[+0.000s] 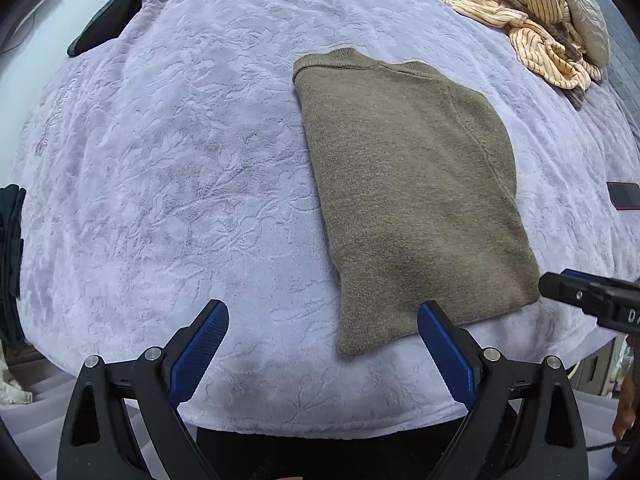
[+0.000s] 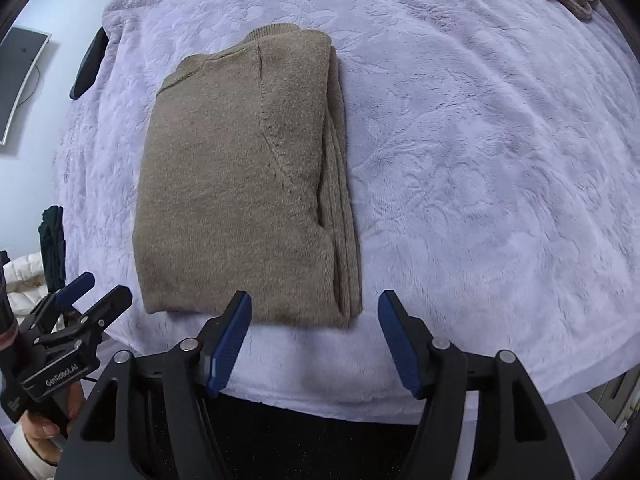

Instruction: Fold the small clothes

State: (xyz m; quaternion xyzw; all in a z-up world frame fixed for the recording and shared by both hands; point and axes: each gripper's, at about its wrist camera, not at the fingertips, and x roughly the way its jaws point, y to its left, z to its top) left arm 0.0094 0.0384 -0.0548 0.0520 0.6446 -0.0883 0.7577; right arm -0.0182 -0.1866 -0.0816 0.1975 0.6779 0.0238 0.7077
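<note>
Now both the left gripper (image 1: 322, 350) and the right gripper (image 2: 315, 338) hang with fingers spread and empty above the near hem of the folded sweater (image 2: 244, 184) on the bed (image 2: 480, 160), so pinching both hem corners evenly should keep the next fold square.

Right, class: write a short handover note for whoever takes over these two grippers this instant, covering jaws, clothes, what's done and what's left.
Left gripper: jaws open, empty, above the blanket.
Right gripper: jaws open, empty, at the sweater's near edge.
Olive-brown sweater: folded into a rectangle, lying flat on the blanket, neither gripper touching it.
Striped cream garment: crumpled at the far corner, unfolded.
Left: probably fold the striped one next.
</note>
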